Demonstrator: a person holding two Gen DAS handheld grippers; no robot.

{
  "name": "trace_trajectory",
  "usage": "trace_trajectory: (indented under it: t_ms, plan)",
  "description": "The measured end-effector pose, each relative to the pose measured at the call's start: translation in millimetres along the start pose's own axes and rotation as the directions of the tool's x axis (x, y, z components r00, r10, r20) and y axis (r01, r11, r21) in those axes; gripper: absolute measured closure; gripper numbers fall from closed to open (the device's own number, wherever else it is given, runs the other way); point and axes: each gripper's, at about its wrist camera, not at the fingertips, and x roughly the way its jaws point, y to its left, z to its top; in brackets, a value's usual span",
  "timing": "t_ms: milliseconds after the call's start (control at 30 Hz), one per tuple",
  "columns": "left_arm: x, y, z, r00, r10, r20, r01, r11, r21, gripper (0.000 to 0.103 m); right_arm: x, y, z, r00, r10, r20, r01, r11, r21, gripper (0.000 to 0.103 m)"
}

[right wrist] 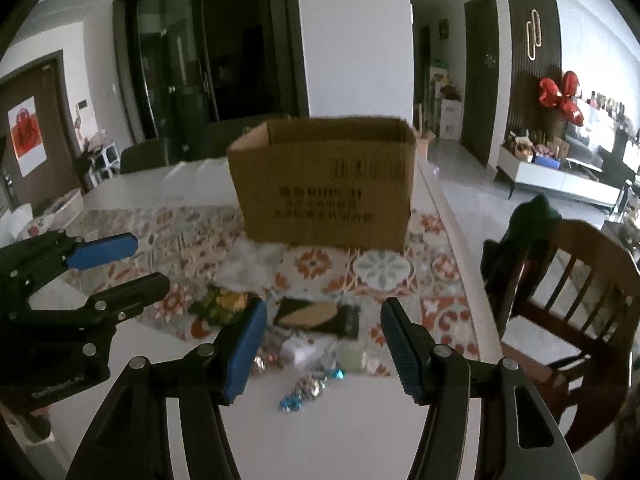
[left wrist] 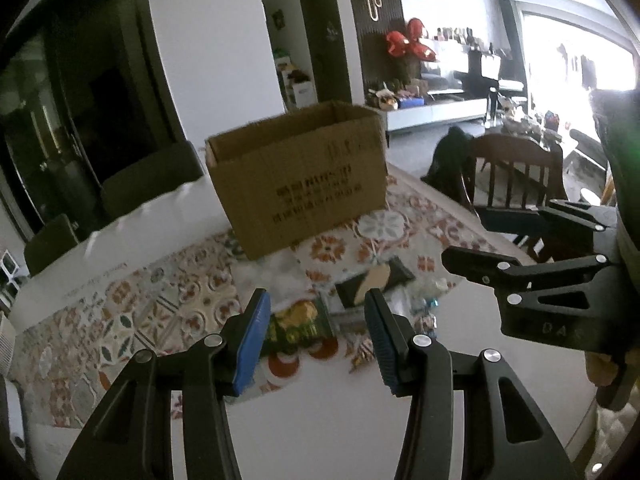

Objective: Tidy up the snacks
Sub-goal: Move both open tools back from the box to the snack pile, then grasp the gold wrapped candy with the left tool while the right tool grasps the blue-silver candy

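Snacks [right wrist: 308,320] before cardboard box [right wrist: 324,184]

White counter [right wrist: 340,420] carries patterned mat [right wrist: 160,232]. On mat: open cardboard box [right wrist: 324,192] far; snack packets [right wrist: 316,316] near. Wrapped candies [right wrist: 308,390] on bare counter.

Each black claw [left wrist: 316,336] has 2 blue-padded fingers [left wrist: 252,344], silver screws.

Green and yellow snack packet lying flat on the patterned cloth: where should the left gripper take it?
Judging by its flat pose, come from above and pinch across the green and yellow snack packet at its short width, open left gripper straddling it; its edges look free.
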Motion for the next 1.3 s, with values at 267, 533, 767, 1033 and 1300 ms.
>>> trace_trajectory:
  t_ms: [267,533,767,1033,1300]
  plan:
    - [21,-9,-23,0.995,-0.046,-0.083,0.049,0.998,0.031,0.055,17,5,-24,0.997,0.012,-0.081,-0.014,1.000,-0.021,0.043]
    - [48,-12,-41,0.978,-0.123,-0.166,0.129,0.991,0.031,0.055,36,6,-44,0.989,0.021,-0.149,-0.023,1.000,-0.012,0.043]
    - [67,-16,-47,0.961,-0.196,-0.195,0.206,0.978,0.035,0.056,50,5,-50,0.984,0.039,-0.176,-0.038,0.999,0.011,0.043]
    - [85,-12,-47,0.955,-0.233,-0.185,0.238,0.971,0.006,0.057,64,4,-53,0.980,0.039,-0.197,-0.035,0.999,0.022,0.043]
    - [98,-14,-45,0.953,-0.239,-0.187,0.244,0.970,0.002,0.063,75,0,-58,0.974,0.050,-0.221,-0.043,0.998,0.036,0.050]
